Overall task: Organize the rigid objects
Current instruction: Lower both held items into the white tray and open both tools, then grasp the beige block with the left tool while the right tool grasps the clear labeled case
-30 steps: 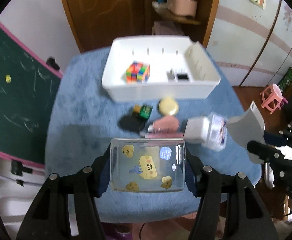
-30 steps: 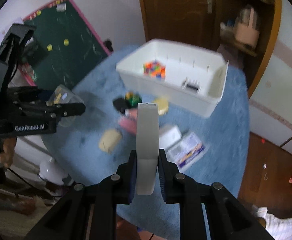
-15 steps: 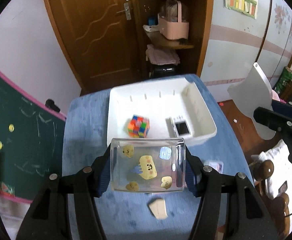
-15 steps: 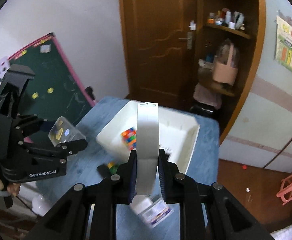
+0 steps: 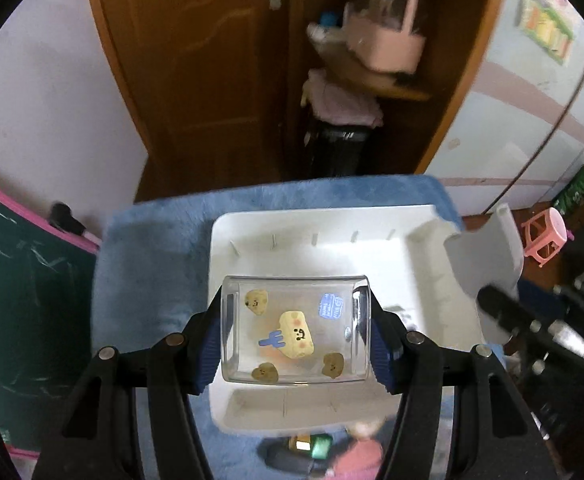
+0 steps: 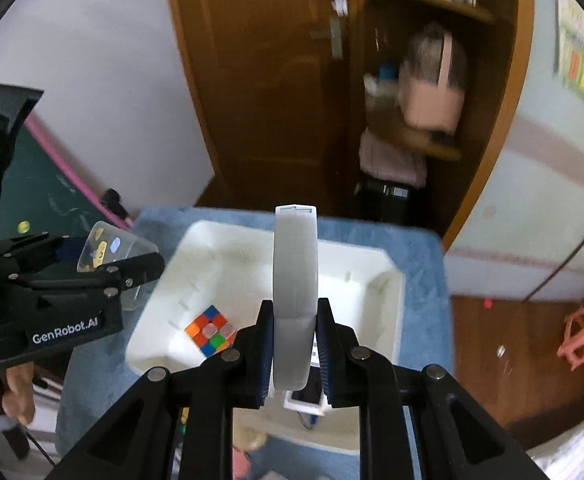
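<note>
The white bin (image 5: 420,264) sits on the blue cloth (image 5: 151,248). Above the bin, the left gripper (image 5: 296,340) pinches a clear box (image 5: 295,338); the right gripper (image 6: 294,354) is clamped on a grey lid (image 6: 295,272). A colour cube (image 6: 211,331) lies inside the bin.

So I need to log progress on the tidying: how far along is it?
Partly done. A colour cube and a small white device already lie in the white bin. In hand: the left gripper holds a clear stickered box and the right gripper a grey lid, both over the bin. Left: a few blurred items on the blue cloth beside the bin.
</note>
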{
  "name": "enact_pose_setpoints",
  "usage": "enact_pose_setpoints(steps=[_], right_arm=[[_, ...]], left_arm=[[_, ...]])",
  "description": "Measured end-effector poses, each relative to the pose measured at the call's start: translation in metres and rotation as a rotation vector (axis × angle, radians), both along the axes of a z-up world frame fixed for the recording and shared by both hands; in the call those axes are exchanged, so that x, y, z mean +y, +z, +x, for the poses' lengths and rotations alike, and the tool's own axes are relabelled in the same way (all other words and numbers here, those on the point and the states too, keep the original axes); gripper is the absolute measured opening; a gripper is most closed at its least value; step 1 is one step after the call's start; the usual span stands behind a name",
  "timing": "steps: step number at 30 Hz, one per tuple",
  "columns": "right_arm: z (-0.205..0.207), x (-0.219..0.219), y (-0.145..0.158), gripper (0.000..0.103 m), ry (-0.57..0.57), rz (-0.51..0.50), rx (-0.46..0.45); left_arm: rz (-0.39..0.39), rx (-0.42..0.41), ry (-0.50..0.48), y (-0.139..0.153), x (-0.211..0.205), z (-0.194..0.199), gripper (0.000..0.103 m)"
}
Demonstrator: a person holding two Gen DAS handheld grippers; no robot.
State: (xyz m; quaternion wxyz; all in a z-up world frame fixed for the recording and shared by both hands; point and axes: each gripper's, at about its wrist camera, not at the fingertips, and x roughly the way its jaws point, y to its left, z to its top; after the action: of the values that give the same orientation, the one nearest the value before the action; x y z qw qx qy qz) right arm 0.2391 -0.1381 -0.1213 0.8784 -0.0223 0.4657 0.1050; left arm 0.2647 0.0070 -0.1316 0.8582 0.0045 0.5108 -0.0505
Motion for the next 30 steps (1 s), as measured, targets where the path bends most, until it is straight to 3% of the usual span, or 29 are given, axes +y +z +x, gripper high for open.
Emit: enact_pose_setpoints(steps=[7, 14, 15, 17, 18, 21, 22, 30], right_arm=[[0.05, 0.013, -0.088, 0.02, -0.083, 0.0, 0.172], [0.062, 0.024, -0.128, 0.02, -0.094, -0.033, 0.247], [0.062, 0.027, -0.131, 0.021, -0.09, -0.031, 0.258], [0.06, 0.028, -0.134, 0.022, -0.085, -0.031, 0.266], [0.059, 0.029, -0.133, 0.028, -0.08, -0.038, 0.264], [0.053, 0.03, -0.124, 0.062, -0.076, -0.064, 0.221], [0.049, 0.03, -0.119, 0.067, -0.074, -0.074, 0.198], [0.014, 0.019, -0.081, 0.067, -0.035, -0.072, 0.145]], left_arm=[[0.017, 0.123, 0.033, -0.085, 0.01, 0.056, 0.064], [0.046, 0.196, 0.034, -0.126, 0.009, 0.075, 0.065], [0.039, 0.203, 0.033, -0.128, 0.009, 0.075, 0.065], [0.022, 0.217, 0.031, -0.13, 0.009, 0.074, 0.078], [0.019, 0.215, 0.032, -0.129, 0.011, 0.072, 0.08], [0.018, 0.198, 0.019, -0.121, 0.011, 0.067, 0.081], [0.015, 0.199, 0.013, -0.118, 0.01, 0.065, 0.081], [0.025, 0.133, 0.01, -0.074, 0.005, 0.039, 0.081]])
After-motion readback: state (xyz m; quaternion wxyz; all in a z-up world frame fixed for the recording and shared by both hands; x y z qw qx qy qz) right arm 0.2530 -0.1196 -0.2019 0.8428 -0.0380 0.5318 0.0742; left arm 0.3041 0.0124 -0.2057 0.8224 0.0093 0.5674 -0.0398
